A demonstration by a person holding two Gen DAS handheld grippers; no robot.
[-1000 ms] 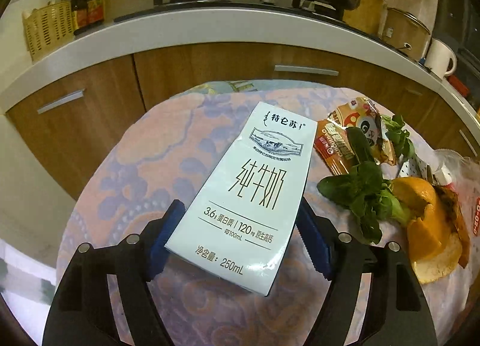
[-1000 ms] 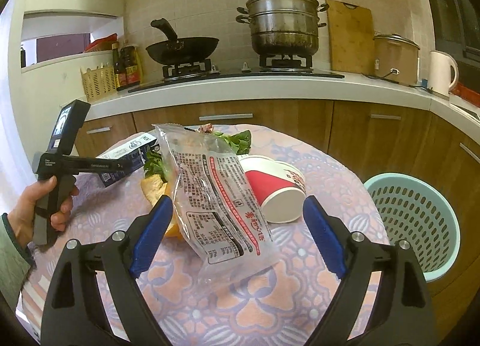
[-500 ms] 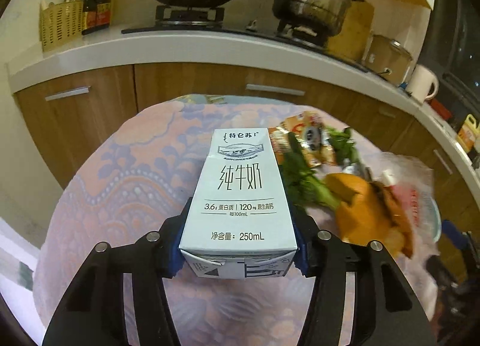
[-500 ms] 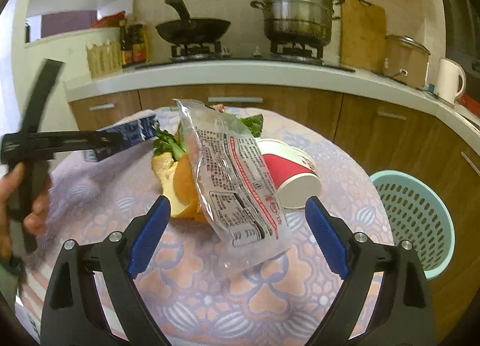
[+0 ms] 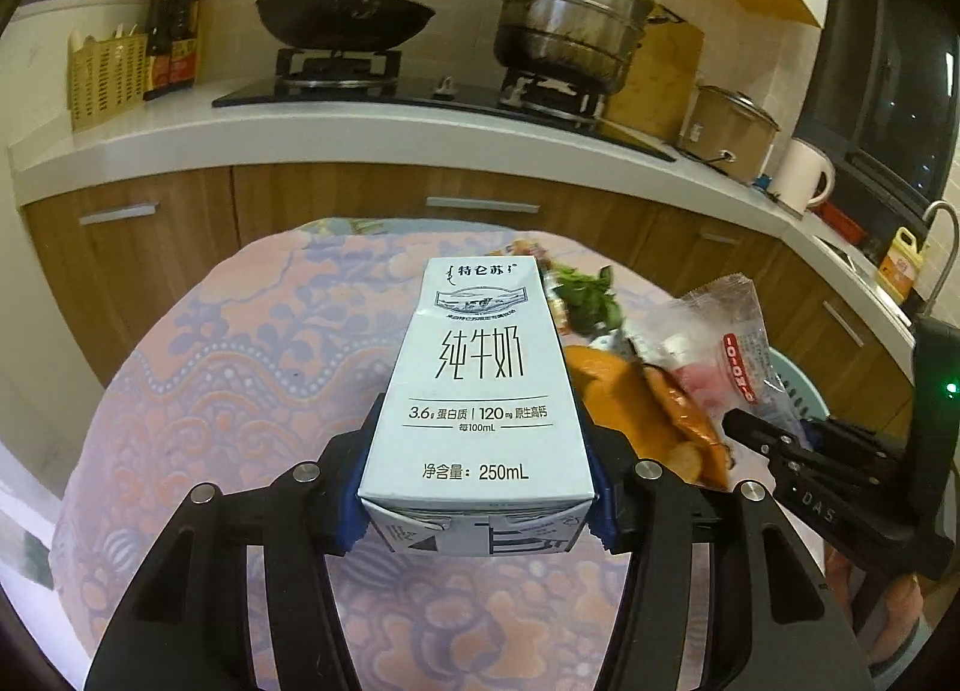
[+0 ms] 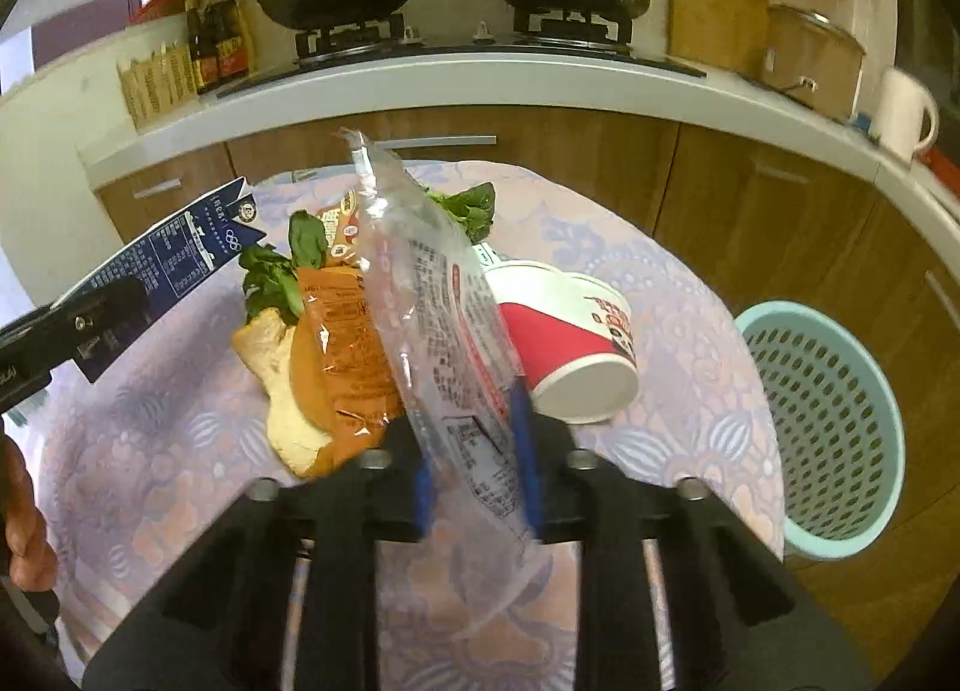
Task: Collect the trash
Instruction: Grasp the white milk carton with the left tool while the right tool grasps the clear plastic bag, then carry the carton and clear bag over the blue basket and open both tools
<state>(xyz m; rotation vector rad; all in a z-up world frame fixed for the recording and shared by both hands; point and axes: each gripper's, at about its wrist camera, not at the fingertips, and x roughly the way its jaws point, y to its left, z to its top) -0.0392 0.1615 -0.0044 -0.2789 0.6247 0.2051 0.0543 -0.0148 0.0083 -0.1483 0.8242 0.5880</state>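
Since the earlier frames the milk carton [image 5: 480, 391] has come off the table [image 5: 240, 391] in the left gripper [image 5: 477, 517], whose jaws closed from wide onto its base, and the right gripper [image 6: 474, 481] has just been closing, its blue pads now pinching the lower end of the clear plastic wrapper [image 6: 438, 331]. The carton's long axis runs straight away from the left gripper toward the kitchen counter [image 5: 360, 139], its printed face up, its folded bottom nearest the camera. The wrapper stands on edge, its long axis rising from the right gripper's pads toward the counter, its upper end free above the pile. Beside the wrapper lie an orange packet [image 6: 348, 343], pale orange peel [image 6: 282, 391], green leaves [image 6: 462, 205] and, on the other side, a tipped red-and-white paper cup [image 6: 570, 343]. The table's rounded edge past the cup is open, and the teal basket [image 6: 840, 421] stands on the floor just beyond it. The carton hides part of the pile in the left view. The right view is blurred, and the wrapper's print cannot be read.
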